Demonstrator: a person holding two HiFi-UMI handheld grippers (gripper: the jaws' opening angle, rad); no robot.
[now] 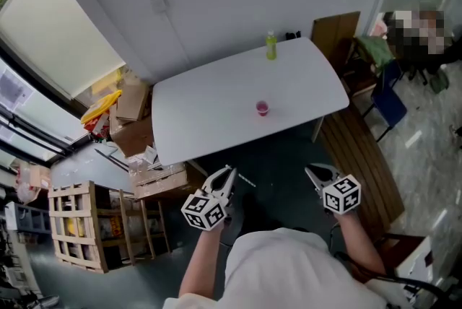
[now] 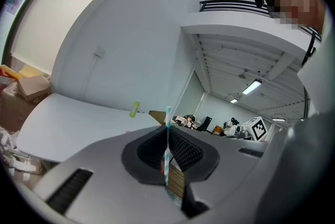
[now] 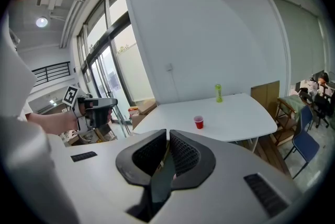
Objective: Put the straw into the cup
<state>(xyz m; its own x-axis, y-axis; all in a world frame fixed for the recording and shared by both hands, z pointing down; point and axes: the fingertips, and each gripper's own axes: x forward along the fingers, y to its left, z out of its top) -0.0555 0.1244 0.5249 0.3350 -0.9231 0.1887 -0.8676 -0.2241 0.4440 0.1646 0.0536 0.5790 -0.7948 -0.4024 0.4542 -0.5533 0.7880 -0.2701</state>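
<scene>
Against the white wall stands one white table [image 1: 216, 102] with rounded corners, its top nearly bare. On it are just two things: one red cup [image 1: 262, 108] near the middle, upright and open, and one green bottle [image 1: 271, 46] at the far edge by the wall, well apart from the cup. The floor under the table's near side is dark, with a strip of wooden planks [image 1: 361, 156] to the right and pale tiles beyond. To the left, below a large window [image 1: 50, 33], lie several cardboard boxes [image 1: 133, 102], and nearer stands one wooden crate [image 1: 72, 224]. One blue chair [image 1: 390, 104] stands off the table's right end, and one brown board [image 1: 336, 29] leans by the far corner.

Two grippers are held short of the table's near edge, neither one over it. The left gripper [image 2: 168, 136] has its jaws pressed together on the single straw [image 2: 168, 117], striped teal and white, which stands upright between them with its top poking above the tips. The straw is well apart from the cup. The right gripper [image 3: 167, 136] has its jaws closed against each other with nothing between them; past them its view shows the cup, the bottle and the left gripper off to the side.
</scene>
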